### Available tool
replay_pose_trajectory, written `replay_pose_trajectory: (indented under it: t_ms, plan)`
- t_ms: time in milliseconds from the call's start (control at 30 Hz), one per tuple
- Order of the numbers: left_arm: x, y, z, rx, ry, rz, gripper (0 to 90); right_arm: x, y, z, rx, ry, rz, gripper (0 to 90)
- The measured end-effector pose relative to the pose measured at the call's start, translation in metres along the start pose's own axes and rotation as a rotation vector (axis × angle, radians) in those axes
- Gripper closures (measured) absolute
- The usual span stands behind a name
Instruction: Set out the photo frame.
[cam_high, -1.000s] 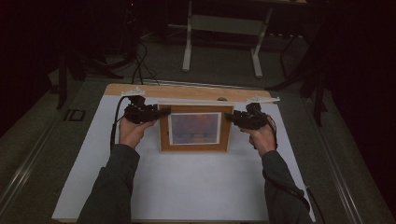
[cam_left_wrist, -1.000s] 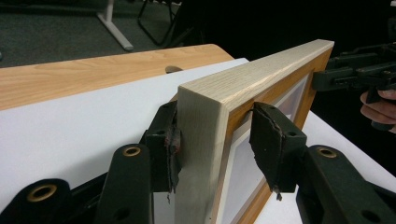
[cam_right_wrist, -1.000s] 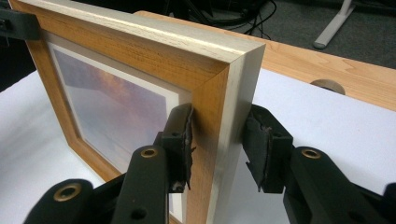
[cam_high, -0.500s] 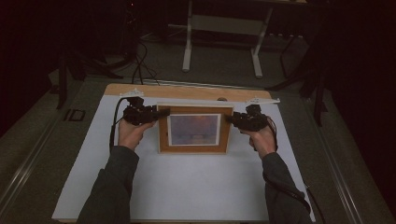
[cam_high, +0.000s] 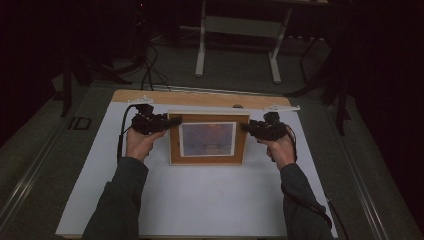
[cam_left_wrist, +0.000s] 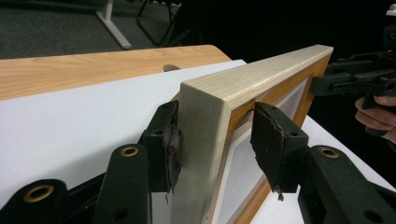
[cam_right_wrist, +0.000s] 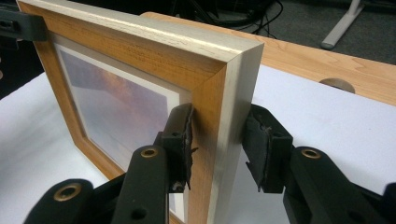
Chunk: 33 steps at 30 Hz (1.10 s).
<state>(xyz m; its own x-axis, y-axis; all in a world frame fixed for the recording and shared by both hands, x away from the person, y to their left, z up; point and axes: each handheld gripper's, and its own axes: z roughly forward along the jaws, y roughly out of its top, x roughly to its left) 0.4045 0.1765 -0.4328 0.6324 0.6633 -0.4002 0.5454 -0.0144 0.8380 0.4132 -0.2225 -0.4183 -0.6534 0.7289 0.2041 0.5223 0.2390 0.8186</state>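
Observation:
A wooden picture frame (cam_high: 207, 140) with a pale outer rim and a sunset-coloured print stands tilted over the white sheet (cam_high: 200, 200), held up by both grippers. My left gripper (cam_high: 175, 121) clamps its left side near the top corner. In the left gripper view the frame (cam_left_wrist: 205, 121) sits between the pads of that gripper (cam_left_wrist: 215, 135), one at the back, one at the front. My right gripper (cam_high: 246, 127) is shut on the right side. In the right gripper view that gripper (cam_right_wrist: 220, 140) presses front and back of the frame (cam_right_wrist: 140, 60).
A bare wooden strip of table (cam_high: 200, 97) runs behind the sheet, with a round hole (cam_high: 238, 106) and a white clip (cam_high: 282, 107) at each end. Beyond the table are a white table stand (cam_high: 240, 30), cables and dark floor.

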Motion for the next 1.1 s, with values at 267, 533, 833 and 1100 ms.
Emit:
replay_pose_trajectory:
  t_ms: [267,533,833,1100]
  plan:
    - [0.000,-0.003,-0.001,-0.011,0.004,-0.007,52.1,0.000,0.000,0.000,-0.014,-0.008,-0.014,58.4]
    - [0.002,-0.005,-0.007,-0.019,0.028,-0.010,48.9,-0.001,-0.001,-0.004,-0.017,-0.012,-0.013,55.4]
    - [-0.001,-0.005,-0.019,-0.030,0.051,0.017,48.5,-0.005,-0.004,-0.010,-0.011,-0.013,-0.013,54.0]
    - [-0.009,-0.007,-0.029,-0.031,0.076,0.039,48.3,-0.004,-0.006,-0.017,-0.008,-0.005,-0.022,53.3]
